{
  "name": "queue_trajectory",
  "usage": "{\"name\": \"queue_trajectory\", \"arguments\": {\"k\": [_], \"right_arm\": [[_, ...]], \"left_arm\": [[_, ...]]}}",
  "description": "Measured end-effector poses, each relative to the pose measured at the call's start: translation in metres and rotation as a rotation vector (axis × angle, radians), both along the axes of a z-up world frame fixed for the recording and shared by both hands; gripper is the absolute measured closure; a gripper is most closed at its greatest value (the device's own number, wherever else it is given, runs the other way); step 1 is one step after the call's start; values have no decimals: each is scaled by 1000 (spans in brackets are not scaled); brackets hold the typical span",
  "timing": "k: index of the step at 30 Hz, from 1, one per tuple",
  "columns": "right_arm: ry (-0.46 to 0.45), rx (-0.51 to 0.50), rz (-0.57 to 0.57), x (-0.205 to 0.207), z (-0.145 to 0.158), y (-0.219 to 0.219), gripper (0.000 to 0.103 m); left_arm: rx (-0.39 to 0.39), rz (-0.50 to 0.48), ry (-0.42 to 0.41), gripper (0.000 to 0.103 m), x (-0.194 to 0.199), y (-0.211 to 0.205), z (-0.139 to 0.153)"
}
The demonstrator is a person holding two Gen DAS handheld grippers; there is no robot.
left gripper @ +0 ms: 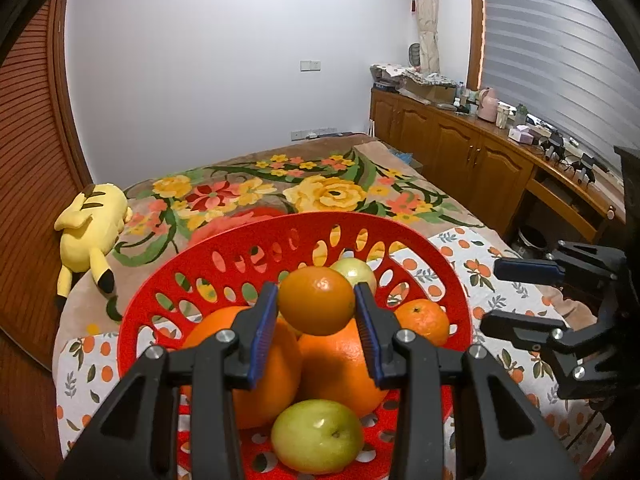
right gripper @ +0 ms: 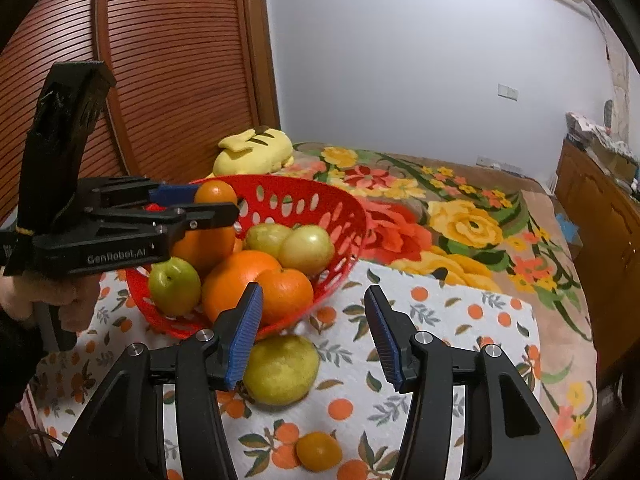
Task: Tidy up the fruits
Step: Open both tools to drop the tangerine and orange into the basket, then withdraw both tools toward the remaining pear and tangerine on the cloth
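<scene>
My left gripper (left gripper: pixel 316 306) clamps a small orange (left gripper: pixel 316 300) above the red basket (left gripper: pixel 224 264), poised for piling; my right gripper (right gripper: pixel 314 330) gapes wide, empty, near the pear (right gripper: pixel 280 370) lying outside on the cloth (right gripper: pixel 440 320).

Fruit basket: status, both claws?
Left claw shut on mandarin above red basket. Right claw open, empty. Pear, small orange fruit outside basket.

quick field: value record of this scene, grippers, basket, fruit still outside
left gripper: shut on small orange, above the basket
right gripper: open, holding nothing
red basket: holds oranges and green fruits
outside basket: yellow-green pear and small yellow-orange fruit on the fruit-print cloth
background: yellow plush toy on the floral blanket
</scene>
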State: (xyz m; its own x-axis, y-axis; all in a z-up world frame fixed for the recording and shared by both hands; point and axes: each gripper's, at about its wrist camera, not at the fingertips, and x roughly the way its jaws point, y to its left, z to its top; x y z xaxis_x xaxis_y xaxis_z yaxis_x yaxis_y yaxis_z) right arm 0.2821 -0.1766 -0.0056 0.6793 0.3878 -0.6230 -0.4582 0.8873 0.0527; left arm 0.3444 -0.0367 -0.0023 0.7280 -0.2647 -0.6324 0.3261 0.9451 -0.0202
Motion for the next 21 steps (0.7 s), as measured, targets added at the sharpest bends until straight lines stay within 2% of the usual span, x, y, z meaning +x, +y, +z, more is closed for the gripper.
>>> {"name": "queue_trajectory", "arguments": {"k": [13,21], "right_arm": [[20,1,-14,-8,-10,-7,49],[28,-2,-35,-15,-13,-14,49]], "left_arm": [[0,16,6,65,9,0,-1],[-13,9,-4,64,-6,-1,4]]}}
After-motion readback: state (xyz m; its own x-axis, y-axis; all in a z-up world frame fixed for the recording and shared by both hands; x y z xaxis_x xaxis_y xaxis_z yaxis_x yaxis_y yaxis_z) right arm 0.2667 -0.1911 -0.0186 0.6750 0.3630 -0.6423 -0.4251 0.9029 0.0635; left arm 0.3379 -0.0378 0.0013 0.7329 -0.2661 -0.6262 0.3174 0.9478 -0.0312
